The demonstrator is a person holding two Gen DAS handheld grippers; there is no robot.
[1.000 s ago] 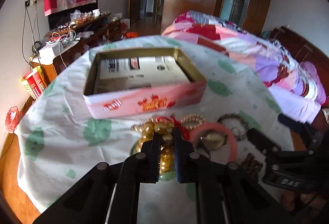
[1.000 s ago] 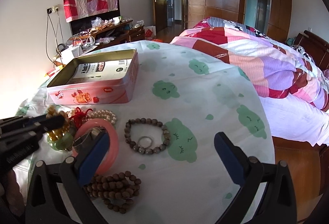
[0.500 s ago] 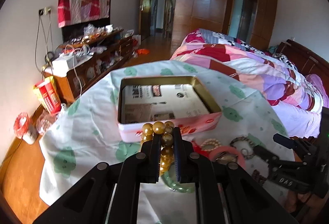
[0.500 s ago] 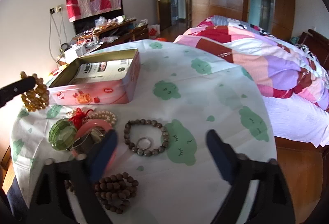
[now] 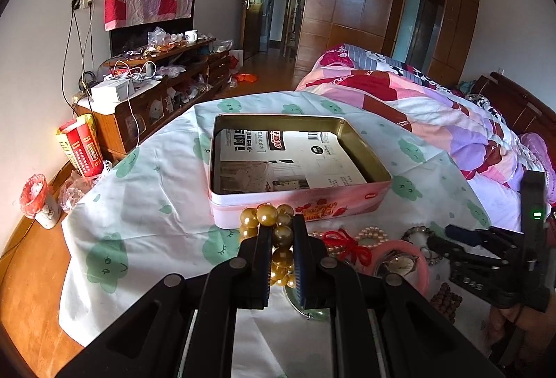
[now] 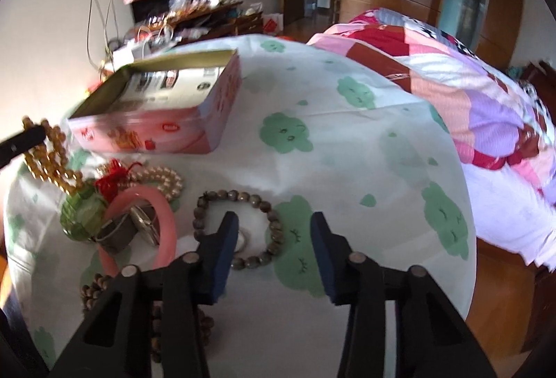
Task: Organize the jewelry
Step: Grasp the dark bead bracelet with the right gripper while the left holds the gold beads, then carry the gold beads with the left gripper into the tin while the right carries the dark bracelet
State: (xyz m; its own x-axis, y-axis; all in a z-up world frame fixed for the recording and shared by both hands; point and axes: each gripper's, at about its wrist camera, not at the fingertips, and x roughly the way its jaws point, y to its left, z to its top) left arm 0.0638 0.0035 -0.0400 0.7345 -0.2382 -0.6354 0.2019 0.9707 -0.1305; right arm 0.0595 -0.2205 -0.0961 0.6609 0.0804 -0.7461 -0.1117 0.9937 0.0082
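My left gripper (image 5: 279, 228) is shut on a gold bead bracelet (image 5: 267, 214) and holds it above the cloth, just in front of the open pink tin (image 5: 347, 207). In the right wrist view the gold beads (image 6: 52, 155) dangle at far left. My right gripper (image 6: 274, 216) hovers low over a dark bead bracelet (image 6: 236, 194) with a small ring (image 6: 243, 237) inside it. Its jaws are closing, and the pads touch nothing. A pink bangle (image 6: 166, 214), a watch (image 6: 142, 221), a green bangle (image 6: 81, 214) and a pearl bracelet (image 6: 166, 180) lie to the left.
The round table's white cloth (image 6: 347, 152) drops off at the right towards a bed with a patchwork quilt (image 6: 469, 82). A cluttered wooden cabinet (image 5: 156, 89) stands behind the table on the left. A brown bead string (image 6: 100, 287) lies near the front edge.
The left gripper has lifted the gold beads off the pile and carried them towards the tin. The right gripper's jaws have narrowed a lot, and it has sunk closer to the dark bracelet.
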